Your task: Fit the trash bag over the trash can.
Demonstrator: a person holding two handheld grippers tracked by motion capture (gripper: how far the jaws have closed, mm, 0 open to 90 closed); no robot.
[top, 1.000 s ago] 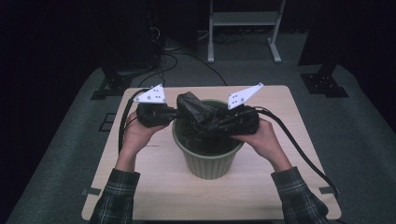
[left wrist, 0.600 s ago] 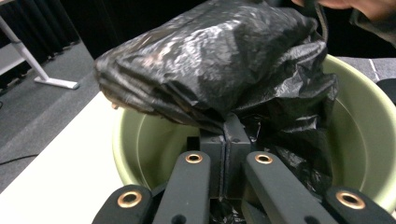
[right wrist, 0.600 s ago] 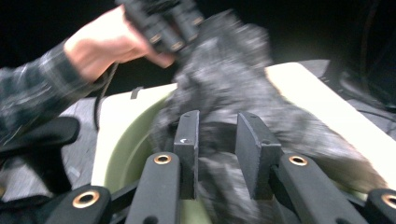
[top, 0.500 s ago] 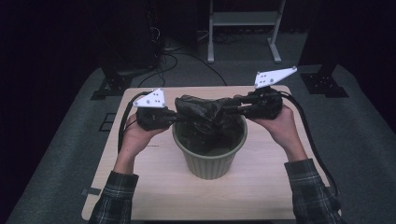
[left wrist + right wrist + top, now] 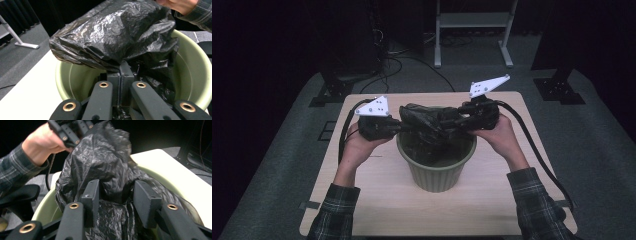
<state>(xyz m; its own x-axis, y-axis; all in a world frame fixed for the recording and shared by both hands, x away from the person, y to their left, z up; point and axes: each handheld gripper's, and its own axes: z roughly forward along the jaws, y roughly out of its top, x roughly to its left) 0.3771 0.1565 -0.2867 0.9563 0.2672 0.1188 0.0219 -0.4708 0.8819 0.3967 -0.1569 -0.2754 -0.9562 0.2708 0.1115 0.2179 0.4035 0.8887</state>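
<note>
A green ribbed pot (image 5: 437, 170) stands mid-table with a crumpled black plastic bag (image 5: 427, 120) bunched over its mouth. My left gripper (image 5: 399, 126) reaches in from the pot's left rim. Its jaws are shut on a fold of the bag (image 5: 117, 32), seen up close in the left gripper view at the left gripper (image 5: 120, 72). My right gripper (image 5: 457, 120) comes in from the right rim. Its jaws have just been opening. In the right gripper view they stand apart at the right gripper (image 5: 116, 192), and the bag (image 5: 100, 157) bulges loosely between them.
The pale wooden table (image 5: 377, 200) has bare room in front of the pot and at both sides. Black cables (image 5: 532, 150) trail off each gripper across the tabletop. A metal stand (image 5: 472, 30) and black feet (image 5: 557, 87) sit on the dark floor behind.
The right gripper pulled out to the right and away from the pot, then edged back toward the bag, and its jaws parted. The left gripper stayed put, shut on the bag.
</note>
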